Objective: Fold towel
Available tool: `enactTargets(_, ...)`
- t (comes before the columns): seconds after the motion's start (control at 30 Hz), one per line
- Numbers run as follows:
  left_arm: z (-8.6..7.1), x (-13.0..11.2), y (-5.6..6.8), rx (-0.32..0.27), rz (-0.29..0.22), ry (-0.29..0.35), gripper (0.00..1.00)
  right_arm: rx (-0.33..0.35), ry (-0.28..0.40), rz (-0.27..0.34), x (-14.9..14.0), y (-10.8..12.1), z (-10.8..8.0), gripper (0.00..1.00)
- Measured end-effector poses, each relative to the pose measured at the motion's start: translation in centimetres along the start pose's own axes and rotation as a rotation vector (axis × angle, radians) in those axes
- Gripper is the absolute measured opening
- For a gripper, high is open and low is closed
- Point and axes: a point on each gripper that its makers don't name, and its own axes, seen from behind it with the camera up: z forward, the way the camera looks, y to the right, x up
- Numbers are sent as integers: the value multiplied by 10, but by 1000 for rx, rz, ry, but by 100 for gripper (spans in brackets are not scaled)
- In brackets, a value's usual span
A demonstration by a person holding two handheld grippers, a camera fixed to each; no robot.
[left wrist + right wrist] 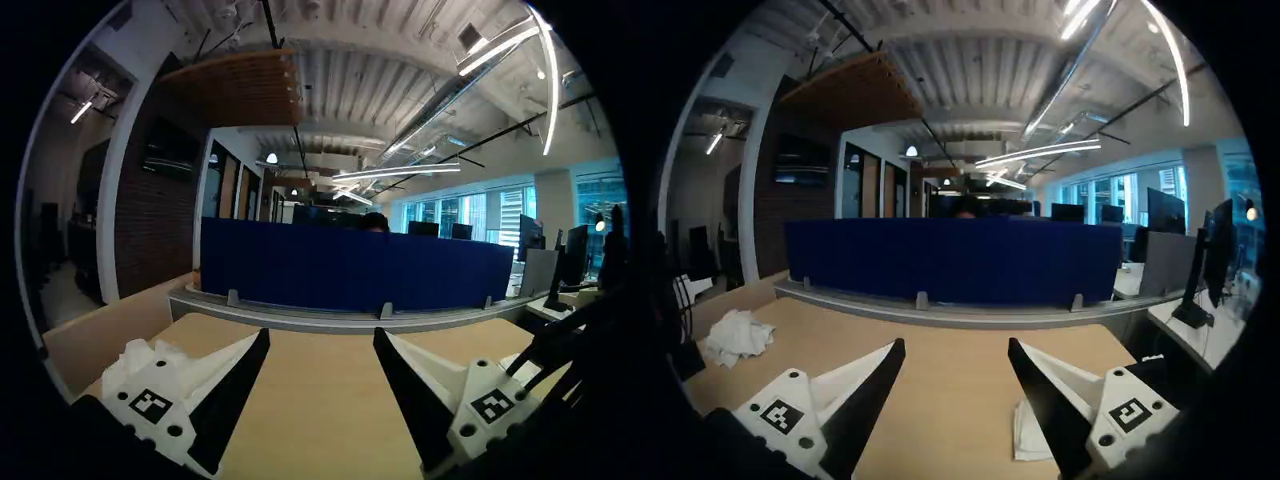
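Left gripper view: your left gripper (320, 331) released, fingers spread wide, gripping nothing, above tan desk (320, 416). Blue partition (352, 268) runs along desk's far edge.

Right gripper view: your right gripper (955, 342) released as well, fingers apart. Crumpled white towel (738, 336) lies on desk, far left, well apart from gripper. Flat white cloth (1030, 432) on desk beside right finger, partly hidden behind it.

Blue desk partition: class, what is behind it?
Over the blue desk partition show a person's head and dark monitors; everything lower behind it is covered.
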Motion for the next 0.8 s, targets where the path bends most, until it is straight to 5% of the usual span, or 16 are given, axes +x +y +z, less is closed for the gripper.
enactTargets(0.37, -2, -13, -7, 20, -17, 49, 96, 42, -54, -37, 20, -17, 9, 100)
enactTargets(0.8, -5, -53, -17, 47, 21, 84, 96, 61, -86, -104, 26, -35, 27, 100)
